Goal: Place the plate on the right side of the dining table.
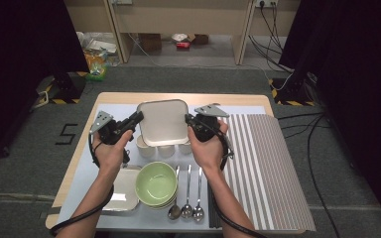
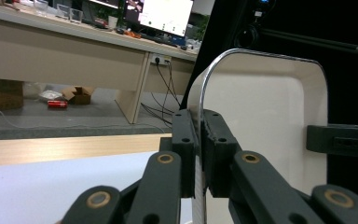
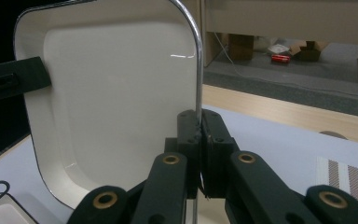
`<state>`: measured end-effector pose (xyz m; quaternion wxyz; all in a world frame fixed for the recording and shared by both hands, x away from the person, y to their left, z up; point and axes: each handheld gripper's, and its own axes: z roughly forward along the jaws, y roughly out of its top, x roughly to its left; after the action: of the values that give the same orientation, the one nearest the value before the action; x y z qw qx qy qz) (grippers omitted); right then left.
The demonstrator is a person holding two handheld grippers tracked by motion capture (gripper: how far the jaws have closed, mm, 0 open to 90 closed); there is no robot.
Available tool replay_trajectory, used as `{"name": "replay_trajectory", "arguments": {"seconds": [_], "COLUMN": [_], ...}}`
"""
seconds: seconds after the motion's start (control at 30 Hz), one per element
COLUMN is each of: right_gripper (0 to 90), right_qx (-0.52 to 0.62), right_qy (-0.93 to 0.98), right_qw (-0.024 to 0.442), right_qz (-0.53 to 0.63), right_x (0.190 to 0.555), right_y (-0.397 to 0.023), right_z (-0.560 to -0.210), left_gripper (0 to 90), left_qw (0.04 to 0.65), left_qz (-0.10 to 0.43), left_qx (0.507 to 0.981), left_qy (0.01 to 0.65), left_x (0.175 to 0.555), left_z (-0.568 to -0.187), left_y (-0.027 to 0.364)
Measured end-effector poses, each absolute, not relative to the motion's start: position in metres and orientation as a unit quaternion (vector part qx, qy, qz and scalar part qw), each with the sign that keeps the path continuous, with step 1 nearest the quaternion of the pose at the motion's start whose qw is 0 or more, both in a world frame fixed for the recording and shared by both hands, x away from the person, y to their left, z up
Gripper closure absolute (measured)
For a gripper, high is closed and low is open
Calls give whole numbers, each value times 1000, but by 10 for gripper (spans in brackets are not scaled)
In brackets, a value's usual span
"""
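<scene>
Square tray (image 1: 162, 120) clamped at opposite rims by left gripper (image 1: 135, 119) and right gripper (image 1: 190, 122); judged stiff, probably slippery enamel.

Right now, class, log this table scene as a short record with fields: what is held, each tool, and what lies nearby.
Held item: square cream tray, lifted and tilted
Left tool: shut on the tray's left rim
Right tool: shut on the tray's right rim
Under the tray: three small cups in a row
Near edge: green bowl, three spoons, second square tray
Right side: striped mat
</scene>
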<state>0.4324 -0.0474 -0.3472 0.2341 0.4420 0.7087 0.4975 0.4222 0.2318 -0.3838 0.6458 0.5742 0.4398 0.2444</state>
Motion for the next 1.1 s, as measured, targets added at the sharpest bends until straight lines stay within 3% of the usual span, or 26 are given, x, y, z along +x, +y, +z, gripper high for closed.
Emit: {"name": "replay_trajectory", "arguments": {"seconds": [0.13,0.17,0.23,0.27,0.67,1.1], "right_gripper": [890,891,892,892,892,893], "right_qx": [438,436,437,437,457,485], "right_qy": [708,710,712,713,707,687], "right_qw": [242,242,240,243,242,243], "right_qz": [499,497,495,492,482,484], "right_x": [433,433,433,434,436,432], "right_y": [-50,-51,-51,-52,-71,-109], "right_z": [-346,-346,-346,-346,-347,-344], "left_gripper": [785,699,659,587,310,302], "left_qw": [648,648,651,652,643,613], "left_qz": [248,252,255,256,292,321], "left_qx": [582,581,579,580,575,549], "left_qy": [424,423,419,416,413,469], "left_x": [422,421,420,419,400,381], "left_z": [-383,-382,-380,-379,-363,-393], "left_y": [232,232,233,235,266,320]}}
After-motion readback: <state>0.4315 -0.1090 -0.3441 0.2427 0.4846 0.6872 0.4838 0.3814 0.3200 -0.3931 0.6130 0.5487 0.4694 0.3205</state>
